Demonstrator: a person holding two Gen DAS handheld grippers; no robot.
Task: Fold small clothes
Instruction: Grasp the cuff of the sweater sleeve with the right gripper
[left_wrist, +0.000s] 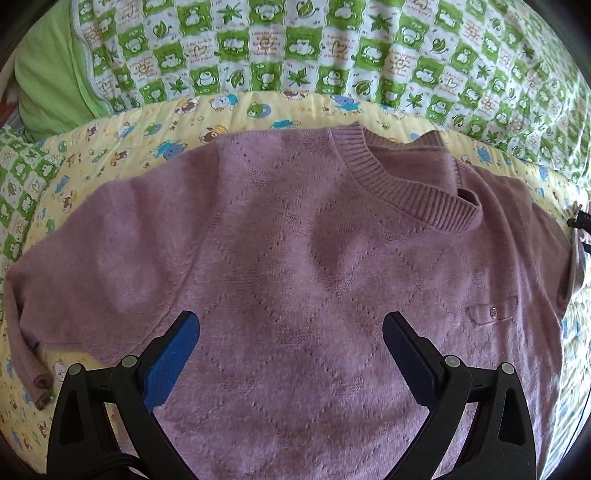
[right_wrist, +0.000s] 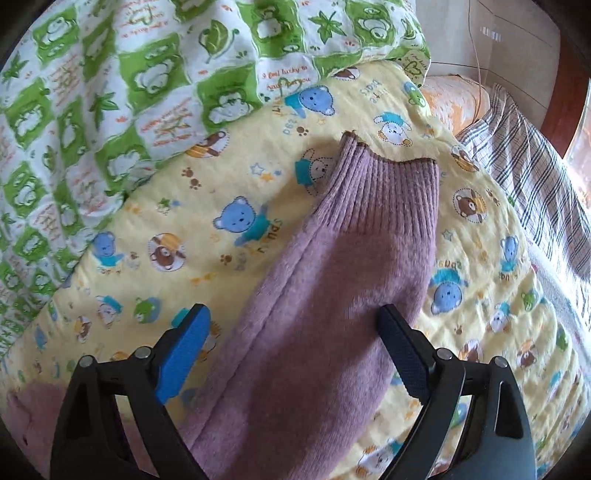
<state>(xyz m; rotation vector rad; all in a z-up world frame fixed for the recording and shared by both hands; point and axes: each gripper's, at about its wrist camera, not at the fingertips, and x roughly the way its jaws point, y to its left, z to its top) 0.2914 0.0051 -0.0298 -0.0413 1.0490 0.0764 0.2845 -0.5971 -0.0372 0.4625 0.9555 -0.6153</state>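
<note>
Both tools stand open and hold nothing: the left tool (left_wrist: 291, 328) above the sweater (left_wrist: 295, 258), the right tool (right_wrist: 293, 321) astride its sleeve (right_wrist: 332, 277). Better to pinch the sleeve near the cuff (right_wrist: 384, 192), just ahead.

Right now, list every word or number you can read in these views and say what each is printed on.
"I feel lucky to": upside down on a white square of the green checked quilt.
"390": turned sideways on the yellow bear-print blanket, beside a blue bear.
Other lettering on the yellow blanket: turned or cut off, not readable for certain.
Script in the quilt's other squares: too small and blurred.
Purple sweater: no text.
</note>
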